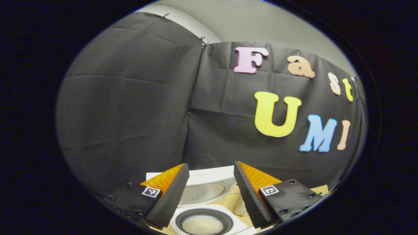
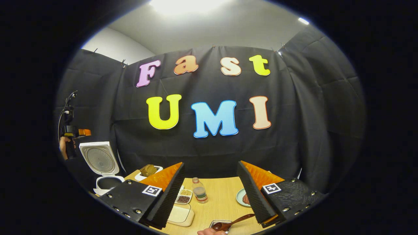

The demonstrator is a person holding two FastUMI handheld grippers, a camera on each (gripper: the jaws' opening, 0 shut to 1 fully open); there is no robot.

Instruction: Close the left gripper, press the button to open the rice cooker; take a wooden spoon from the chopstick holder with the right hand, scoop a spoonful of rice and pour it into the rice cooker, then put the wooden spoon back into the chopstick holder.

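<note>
The rice cooker [image 1: 209, 209] is standing open at six o'clock beneath the released left gripper [image 1: 210, 192]; the right gripper [image 2: 210, 192] is hanging released above the wooden spoon [image 2: 233, 223], presumably put back.

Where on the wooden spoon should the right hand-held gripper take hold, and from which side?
Grip the wooden spoon by its slim handle near the middle, not the bowl. The bowl sits low in a small metal dish, while the handle slants up free to the right. Probably best from above, with the open right hand-held gripper straddling the handle crosswise.
</note>
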